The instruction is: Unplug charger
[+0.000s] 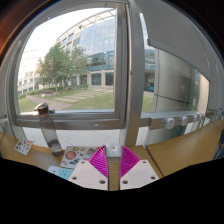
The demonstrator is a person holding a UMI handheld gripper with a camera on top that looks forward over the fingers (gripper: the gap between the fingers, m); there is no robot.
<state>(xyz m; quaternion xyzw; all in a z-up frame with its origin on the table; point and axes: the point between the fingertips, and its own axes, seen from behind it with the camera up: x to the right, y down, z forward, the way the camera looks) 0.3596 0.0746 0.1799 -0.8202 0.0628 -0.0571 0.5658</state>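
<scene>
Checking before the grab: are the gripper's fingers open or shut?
Open: the gripper shows a gap between its pink pads, nothing held.

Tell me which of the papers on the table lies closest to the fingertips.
The patterned sheet, right beside the open, empty gripper's tips; the pale blue sheet lies back toward the camera, the small card far off by the window.

Your claw (113, 160) at bottom centre of frame, magenta pads (98, 160) close together, narrow gap, nothing between them. Wooden bench (185, 150) beneath. Patterned card (77, 155) lower left, just beside left finger. Large window (90, 60) fills upper frame; glass building (98, 45), trees (55, 65), lawn outside. Dark upright object (43, 112) on sill, left.
</scene>
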